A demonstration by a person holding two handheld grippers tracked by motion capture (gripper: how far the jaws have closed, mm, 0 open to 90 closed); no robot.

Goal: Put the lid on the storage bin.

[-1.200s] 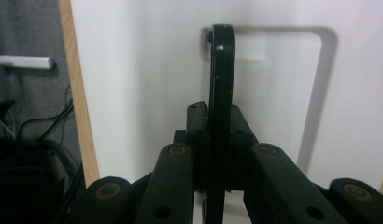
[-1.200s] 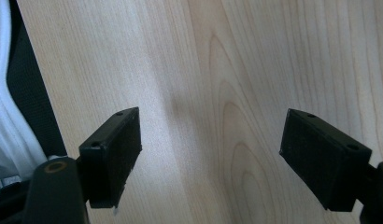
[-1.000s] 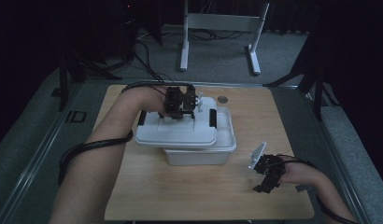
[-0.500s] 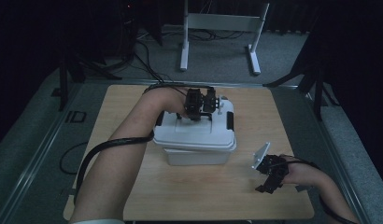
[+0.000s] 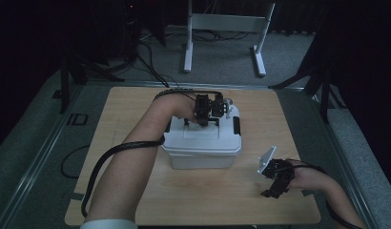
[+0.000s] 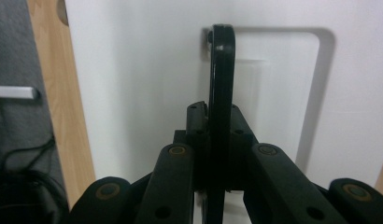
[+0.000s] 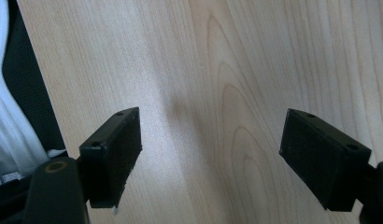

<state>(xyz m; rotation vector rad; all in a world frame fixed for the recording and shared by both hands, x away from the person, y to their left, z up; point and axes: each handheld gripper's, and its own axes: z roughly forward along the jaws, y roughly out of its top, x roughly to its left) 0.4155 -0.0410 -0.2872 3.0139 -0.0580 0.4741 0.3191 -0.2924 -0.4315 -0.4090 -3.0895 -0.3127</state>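
In the high view, a white lidded storage box (image 5: 202, 143) stands near the middle of the wooden table (image 5: 136, 109), with a black latch on its right end. The left gripper (image 5: 203, 123) reaches over the far part of the box lid, its jaws clamped on the lid's black handle (image 5: 201, 122). The right gripper (image 5: 271, 192) rests near the table's front right corner, well apart from the box. In the left gripper view, the two jaws press together on the thin black handle (image 6: 221, 84), which stands upright out of a shallow recess in the white lid (image 6: 147, 84). In the right gripper view, the fingers (image 7: 112, 151) stand wide apart over bare wood grain, holding nothing.
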